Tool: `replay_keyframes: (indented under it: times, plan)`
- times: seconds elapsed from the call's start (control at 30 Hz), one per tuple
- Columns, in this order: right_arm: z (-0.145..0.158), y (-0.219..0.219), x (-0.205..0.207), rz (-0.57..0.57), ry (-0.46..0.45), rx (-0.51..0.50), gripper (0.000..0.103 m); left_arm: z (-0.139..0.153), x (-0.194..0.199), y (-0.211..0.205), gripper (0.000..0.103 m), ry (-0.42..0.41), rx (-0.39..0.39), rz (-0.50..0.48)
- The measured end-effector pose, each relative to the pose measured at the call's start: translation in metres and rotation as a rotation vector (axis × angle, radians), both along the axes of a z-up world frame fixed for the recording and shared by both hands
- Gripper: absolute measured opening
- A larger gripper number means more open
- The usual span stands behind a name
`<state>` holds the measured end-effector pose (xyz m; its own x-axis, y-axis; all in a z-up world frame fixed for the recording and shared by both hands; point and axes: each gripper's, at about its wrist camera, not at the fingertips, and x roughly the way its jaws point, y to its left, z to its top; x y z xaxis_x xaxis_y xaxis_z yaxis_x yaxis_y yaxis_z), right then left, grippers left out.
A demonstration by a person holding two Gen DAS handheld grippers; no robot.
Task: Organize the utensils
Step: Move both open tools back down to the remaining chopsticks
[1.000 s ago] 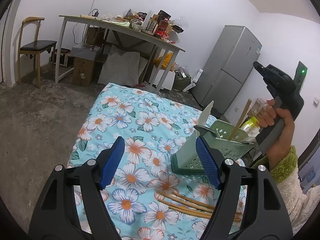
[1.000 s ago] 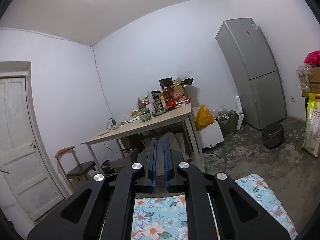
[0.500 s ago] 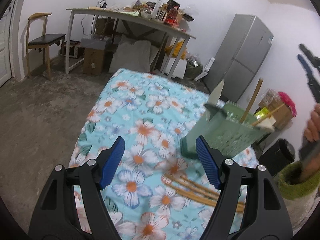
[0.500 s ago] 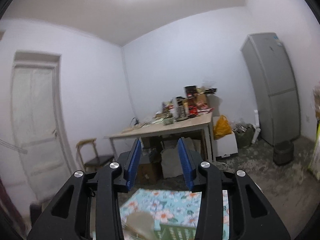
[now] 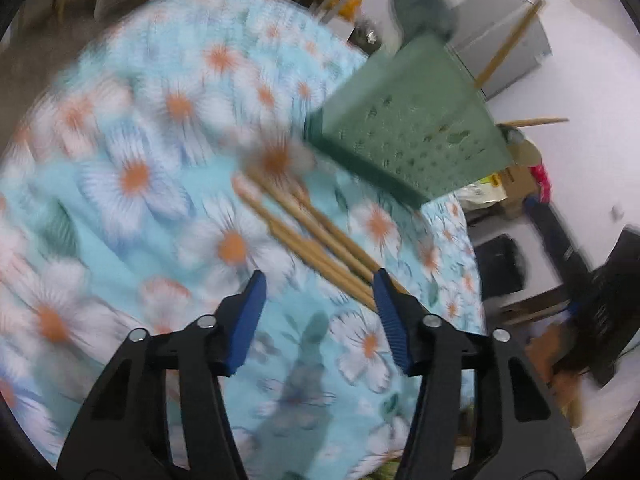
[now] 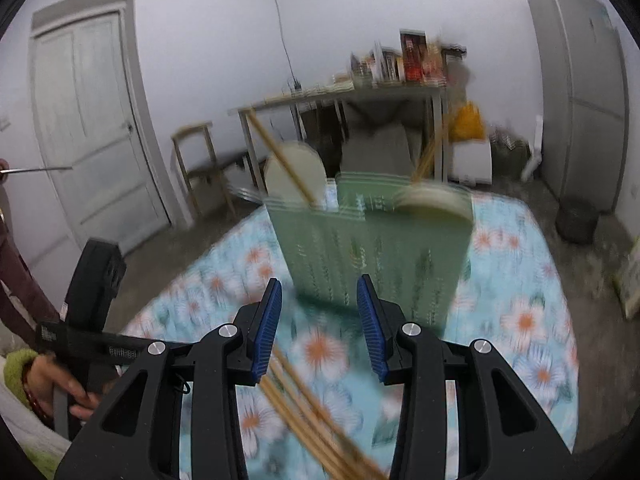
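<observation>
Blue pads on my left tongs (image 5: pixel 318 300) stand about half apart and are closing, with nothing pressed between them; the near ends of the loose wooden chopsticks (image 5: pixel 308 232) lie just ahead, running under the right-hand pad. My right tongs (image 6: pixel 319 320) hang partly open and empty, above the same bundle, which shows in that view as chopsticks passing beneath the gap and off toward the bottom edge. Beyond both sits the green utensil holder (image 5: pixel 408 132) on the floral cloth (image 5: pixel 136 176) of the worktop, already carrying a few sticks and a pale spoon.

I judge the step to be picking up the loose chopsticks for the holder. To do it well I would square one pair of pads across the sticks near their ends, come down flat to the cloth, and close on one or two rather than the whole fan, so none roll away.

Only the right wrist view shows the hand (image 6: pixel 60 384) gripping the other handle, plus the holder's divided compartments from the front; the left view alone shows the bundle's full spread.
</observation>
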<state>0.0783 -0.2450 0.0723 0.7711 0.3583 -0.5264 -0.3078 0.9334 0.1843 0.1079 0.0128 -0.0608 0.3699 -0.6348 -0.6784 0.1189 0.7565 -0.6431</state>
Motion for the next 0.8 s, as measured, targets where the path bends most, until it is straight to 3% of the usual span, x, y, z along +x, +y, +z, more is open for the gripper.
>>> replay_keyframes:
  times: [0.07,0.23,0.3,0.53,0.8]
  plan:
    - [-0.011,-0.008,-0.002,-0.014,0.037,0.023,0.039,-0.014,0.000,0.001,0.046,0.053,-0.075,0.016]
    - [-0.023,-0.028,-0.001,-0.045,0.084,0.108,0.039,-0.029,0.004,0.011,0.044,0.089,-0.233,0.086]
    - [-0.025,-0.035,0.001,-0.056,0.103,0.144,0.039,-0.035,0.006,0.016,0.035,0.101,-0.289,0.127]
    - [-0.035,-0.044,0.003,-0.053,0.132,0.195,0.039,-0.053,0.003,0.022,0.008,0.135,-0.389,0.217]
    - [-0.042,-0.047,0.006,-0.034,0.167,0.244,0.039,-0.054,-0.010,0.029,0.006,0.148,-0.418,0.268]
